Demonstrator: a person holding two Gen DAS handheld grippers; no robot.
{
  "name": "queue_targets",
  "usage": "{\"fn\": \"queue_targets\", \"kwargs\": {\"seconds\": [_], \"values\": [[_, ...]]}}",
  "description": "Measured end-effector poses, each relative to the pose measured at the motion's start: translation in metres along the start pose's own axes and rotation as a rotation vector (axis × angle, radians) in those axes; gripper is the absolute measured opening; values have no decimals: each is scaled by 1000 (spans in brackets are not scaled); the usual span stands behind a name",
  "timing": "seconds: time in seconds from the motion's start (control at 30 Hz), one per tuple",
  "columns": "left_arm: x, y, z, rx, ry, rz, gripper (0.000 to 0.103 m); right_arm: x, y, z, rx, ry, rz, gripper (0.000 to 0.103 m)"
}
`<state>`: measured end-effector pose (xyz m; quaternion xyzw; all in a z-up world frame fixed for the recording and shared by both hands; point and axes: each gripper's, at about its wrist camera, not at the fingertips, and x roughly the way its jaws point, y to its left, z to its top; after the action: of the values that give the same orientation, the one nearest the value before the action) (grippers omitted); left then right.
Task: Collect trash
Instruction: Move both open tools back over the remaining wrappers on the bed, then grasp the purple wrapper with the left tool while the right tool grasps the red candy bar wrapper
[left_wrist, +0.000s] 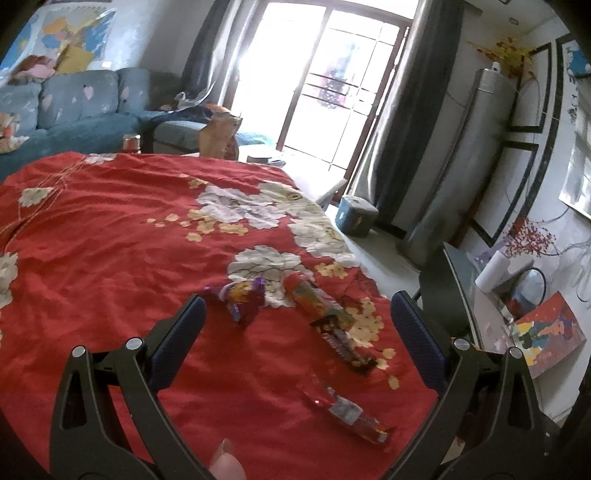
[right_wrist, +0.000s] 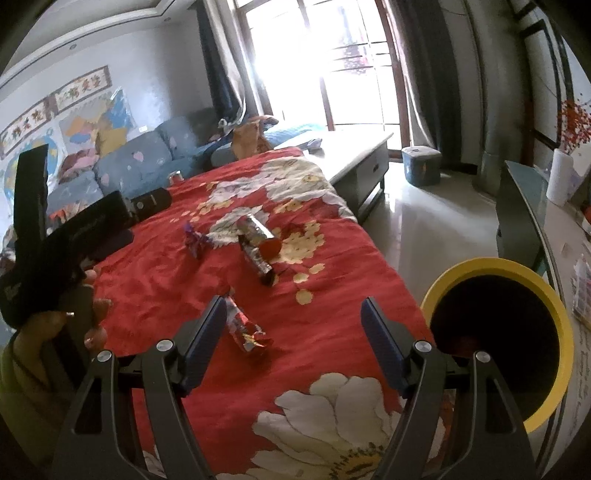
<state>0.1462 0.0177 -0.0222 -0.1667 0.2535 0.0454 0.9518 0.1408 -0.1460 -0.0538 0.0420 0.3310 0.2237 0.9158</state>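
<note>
3 crumpled foil snack wrappers (right_wrist: 245, 330) lie on the red floral-cloth desk (right_wrist: 166, 266), nearest at 10 o'clock of the right tongs (right_wrist: 293, 332). Both right and left tongs (left_wrist: 297, 328) gape wide, empty, likely approaching; yellow-rimmed bin (right_wrist: 495, 343) waits at 3 o'clock.

Three wrappers on the bedspread (right_wrist: 155, 280): one (right_wrist: 245, 330) just ahead, between the right gripper's (right_wrist: 293, 314) spread jaws, nearer the left one; a tube wrapper (right_wrist: 258, 247) farther ahead; a twisted wrapper (right_wrist: 197, 242) left of that. Bin (right_wrist: 496, 339) right of the right jaw. Sofa (right_wrist: 140, 162) far behind, left.
</note>
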Motion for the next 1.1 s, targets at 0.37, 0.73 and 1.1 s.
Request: {"fn": "queue_targets", "kwargs": {"seconds": [0.37,0.73,1.1], "values": [[21,32,-5,-59,44,64,92,38,31,-1,-139,85,47,72],[51,45,-7,-98,97,81,92,91,51,-10,-263,203,71,55],[83,35,4,-77,126,137,72,90,43,-22,-173,219,100,22]]}}
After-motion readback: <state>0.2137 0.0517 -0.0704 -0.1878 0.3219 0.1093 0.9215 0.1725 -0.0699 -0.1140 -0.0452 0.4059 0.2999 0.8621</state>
